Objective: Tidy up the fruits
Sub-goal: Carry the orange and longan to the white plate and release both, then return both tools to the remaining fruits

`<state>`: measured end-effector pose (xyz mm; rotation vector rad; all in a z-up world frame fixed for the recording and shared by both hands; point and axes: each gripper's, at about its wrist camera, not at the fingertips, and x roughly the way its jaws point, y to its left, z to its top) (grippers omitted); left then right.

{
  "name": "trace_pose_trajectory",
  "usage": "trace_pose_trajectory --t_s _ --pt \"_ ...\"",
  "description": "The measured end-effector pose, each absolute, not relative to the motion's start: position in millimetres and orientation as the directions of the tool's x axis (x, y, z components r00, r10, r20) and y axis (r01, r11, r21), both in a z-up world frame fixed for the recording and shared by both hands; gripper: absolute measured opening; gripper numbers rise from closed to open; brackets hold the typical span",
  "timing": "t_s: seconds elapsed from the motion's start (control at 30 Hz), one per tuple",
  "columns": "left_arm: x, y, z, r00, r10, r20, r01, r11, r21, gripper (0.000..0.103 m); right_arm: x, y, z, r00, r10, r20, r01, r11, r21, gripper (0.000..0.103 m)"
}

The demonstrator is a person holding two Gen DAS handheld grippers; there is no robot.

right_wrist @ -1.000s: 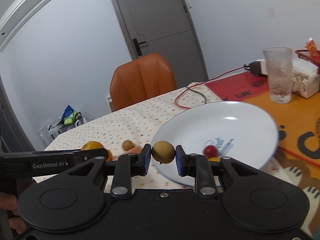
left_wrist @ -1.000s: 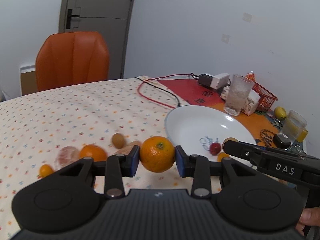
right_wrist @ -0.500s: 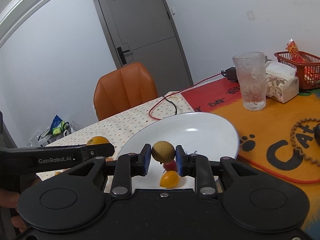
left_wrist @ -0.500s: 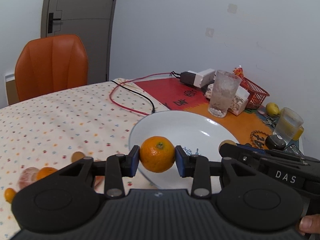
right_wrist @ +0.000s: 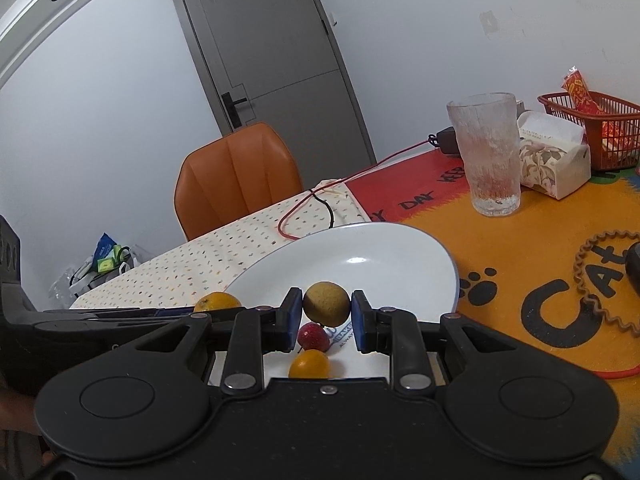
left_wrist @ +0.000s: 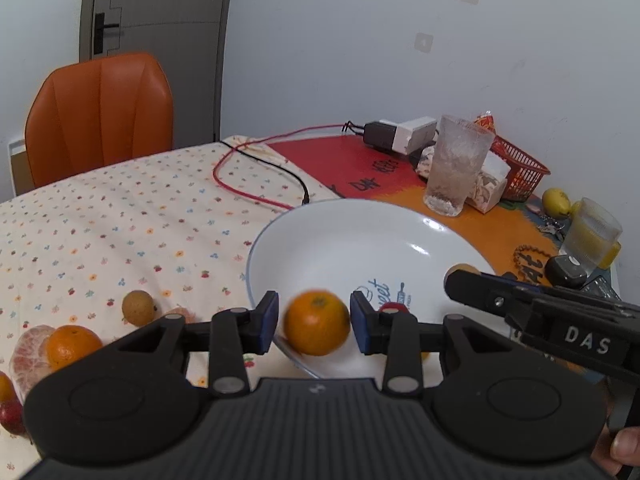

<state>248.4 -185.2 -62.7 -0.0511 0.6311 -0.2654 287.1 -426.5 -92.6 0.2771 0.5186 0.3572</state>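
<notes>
My left gripper (left_wrist: 314, 322) hangs over the near rim of the white plate (left_wrist: 360, 240). A small orange (left_wrist: 316, 322) sits between its blue pads, blurred and low, and a thin gap shows on its left side. My right gripper (right_wrist: 326, 312) is shut on a round tan fruit (right_wrist: 326, 304) above the plate (right_wrist: 380, 256). Below it a red fruit (right_wrist: 313, 336) and a kumquat (right_wrist: 310, 364) lie in the plate. On the dotted cloth at left lie another tan fruit (left_wrist: 138, 307), an orange (left_wrist: 72, 346) and a peeled citrus (left_wrist: 28, 344).
Behind the plate stand a frosted glass (left_wrist: 458, 168), a tissue box (left_wrist: 490, 188) and a red basket (left_wrist: 520, 168). Red and black cables (left_wrist: 260, 184) loop across the cloth. A plastic cup (left_wrist: 594, 236) and a lemon (left_wrist: 556, 202) sit far right, an orange chair (left_wrist: 100, 116) at the table's far side.
Both grippers have moved from the cloth over to the plate. The orange between the left pads now sits lower and blurred. The tan fruit stays gripped in the right pads.
</notes>
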Motion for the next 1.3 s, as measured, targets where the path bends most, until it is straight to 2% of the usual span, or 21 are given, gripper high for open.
trace_pose_trajectory --t_s 0.3,0.47,0.53,0.93,1.17,1.3 --pt "238.7 -170.5 -53.1 0.784 -0.244 -0.571 0.207 0.970 -0.130 0.039 287.3 -423.0 -91.6 0.815 0.385 -0.434 -0.251 0.908 0.336 0.025" --pt "231.6 -160.5 -49.0 0.787 -0.233 -0.571 0.191 0.973 -0.132 0.042 284.8 -419.3 -87.9 0.824 0.369 -0.429 -0.237 0.913 0.332 0.030" --pt "228.8 -155.8 -47.9 0.790 -0.223 -0.571 0.181 0.975 -0.129 0.049 282.7 -416.8 -86.6 0.821 0.379 -0.427 -0.246 0.910 0.334 0.031" --pt "206.2 -119.1 -44.1 0.815 -0.159 -0.557 0.099 0.986 -0.137 0.075 265.8 -396.5 -83.9 0.803 0.421 -0.421 -0.284 0.892 0.351 0.036" --pt "193.5 -97.0 -40.3 0.827 -0.121 -0.549 0.053 0.989 -0.138 0.082 257.5 -382.9 -89.1 0.779 0.450 -0.437 -0.308 0.881 0.358 0.041" --pt "185.9 -83.3 -42.0 0.831 -0.090 -0.549 0.017 0.990 -0.137 0.083 252.4 -374.9 -89.9 0.771 0.460 -0.439 -0.319 0.877 0.358 0.051"
